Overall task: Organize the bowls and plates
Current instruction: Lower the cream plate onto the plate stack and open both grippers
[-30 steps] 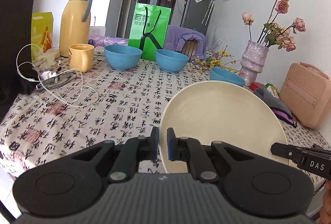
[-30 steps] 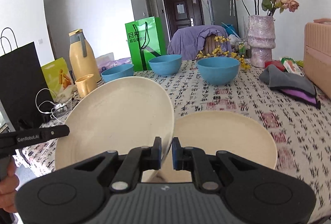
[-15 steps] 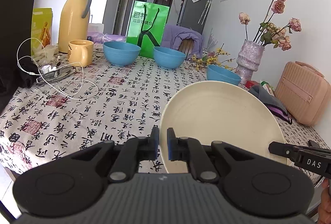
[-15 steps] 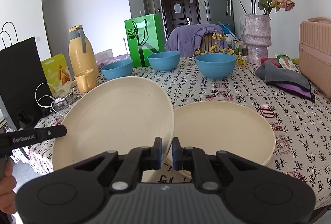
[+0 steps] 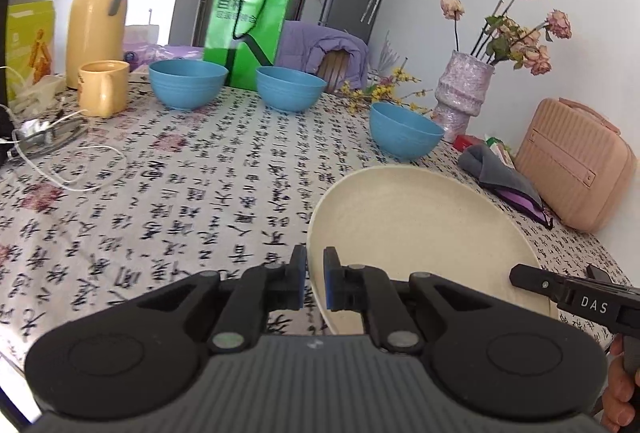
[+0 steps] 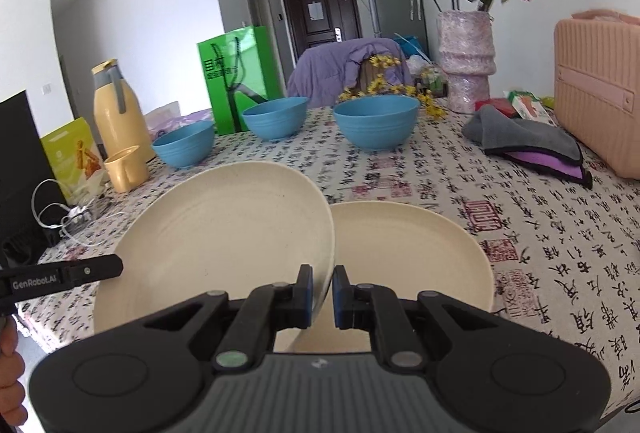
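Note:
My left gripper [image 5: 315, 279] is shut on the left rim of a cream plate [image 5: 420, 241] and holds it tilted above the table. My right gripper [image 6: 322, 291] is shut on the right rim of the same plate [image 6: 224, 245]. A second cream plate [image 6: 412, 257] lies flat on the tablecloth [image 6: 540, 233] just right of it. Three blue bowls stand apart at the far side: left [image 5: 188, 83], middle [image 5: 291, 88] and right [image 5: 404, 131]. In the right wrist view they are the left [image 6: 184, 149], middle [image 6: 274, 117] and right [image 6: 376, 123].
A yellow jug [image 5: 98, 13], yellow cup [image 5: 103, 87] and white cable [image 5: 76, 169] sit at the left. A green bag [image 5: 248, 29] stands at the back. A vase of flowers [image 5: 464, 89], grey cloth [image 5: 500, 173] and pink case [image 5: 572, 161] sit at the right.
Both grippers and the held plate have moved forward over the table and a little lower. The bowls look nearer. The grip on the plate is unchanged.

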A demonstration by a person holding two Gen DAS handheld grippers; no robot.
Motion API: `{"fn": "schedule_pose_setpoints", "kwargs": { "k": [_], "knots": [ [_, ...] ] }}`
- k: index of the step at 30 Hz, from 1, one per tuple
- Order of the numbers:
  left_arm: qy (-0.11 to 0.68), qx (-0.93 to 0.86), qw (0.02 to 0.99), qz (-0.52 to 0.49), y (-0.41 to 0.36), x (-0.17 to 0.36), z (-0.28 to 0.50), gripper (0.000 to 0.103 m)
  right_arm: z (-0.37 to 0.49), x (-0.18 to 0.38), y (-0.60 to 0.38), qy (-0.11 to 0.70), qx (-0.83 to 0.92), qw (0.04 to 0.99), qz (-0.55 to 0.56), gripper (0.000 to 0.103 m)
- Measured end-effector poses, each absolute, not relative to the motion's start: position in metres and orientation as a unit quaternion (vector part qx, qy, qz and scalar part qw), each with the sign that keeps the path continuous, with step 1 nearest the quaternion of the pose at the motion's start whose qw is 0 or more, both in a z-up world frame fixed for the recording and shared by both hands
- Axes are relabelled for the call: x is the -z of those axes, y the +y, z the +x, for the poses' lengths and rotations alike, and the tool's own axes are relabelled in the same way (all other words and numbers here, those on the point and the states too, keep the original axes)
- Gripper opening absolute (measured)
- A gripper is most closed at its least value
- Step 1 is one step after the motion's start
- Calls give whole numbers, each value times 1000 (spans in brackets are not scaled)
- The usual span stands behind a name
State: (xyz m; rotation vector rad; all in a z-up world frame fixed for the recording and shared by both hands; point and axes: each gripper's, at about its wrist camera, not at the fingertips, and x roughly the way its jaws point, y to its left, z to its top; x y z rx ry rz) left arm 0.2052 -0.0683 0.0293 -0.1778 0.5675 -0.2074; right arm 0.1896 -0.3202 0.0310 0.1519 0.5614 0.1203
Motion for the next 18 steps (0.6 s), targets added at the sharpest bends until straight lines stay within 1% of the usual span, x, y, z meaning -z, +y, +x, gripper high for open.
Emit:
{"fn": "schedule_pose_setpoints", "kwargs": {
  "k": [14,18],
  "knots": [
    [284,150,946,-34,-138,-21,240,9,207,-19,-381,277,14,957,87,11],
    [298,164,940,-28,-151,-15,246,9,209,-16,-390,274,32,958,75,13]
  ]
}}
